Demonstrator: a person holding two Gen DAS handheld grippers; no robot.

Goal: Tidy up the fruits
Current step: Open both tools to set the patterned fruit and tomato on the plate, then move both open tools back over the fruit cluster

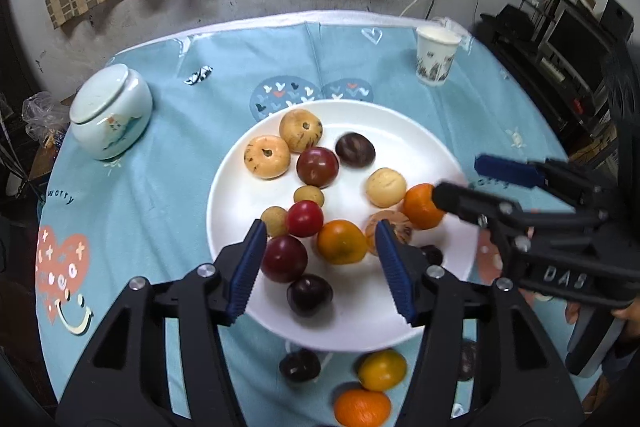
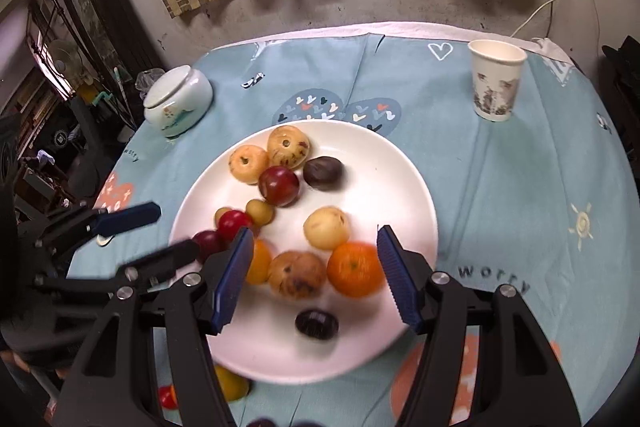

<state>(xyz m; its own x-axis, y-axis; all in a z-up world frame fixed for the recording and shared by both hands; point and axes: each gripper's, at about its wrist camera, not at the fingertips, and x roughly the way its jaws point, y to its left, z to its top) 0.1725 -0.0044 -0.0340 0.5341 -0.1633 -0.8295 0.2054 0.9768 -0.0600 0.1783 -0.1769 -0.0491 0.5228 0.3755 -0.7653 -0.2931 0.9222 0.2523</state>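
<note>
Both grippers hang with jaws apart over a white plate of fruit on a blue tablecloth. Left gripper brackets an orange without touching; right gripper straddles a spotted tan fruit and another orange. 3 fruits lie off the plate's near rim.

You've got the plate mid-table with fruit piled on it, jar off left, cup back right, a few fruits on the cloth in front.
</note>
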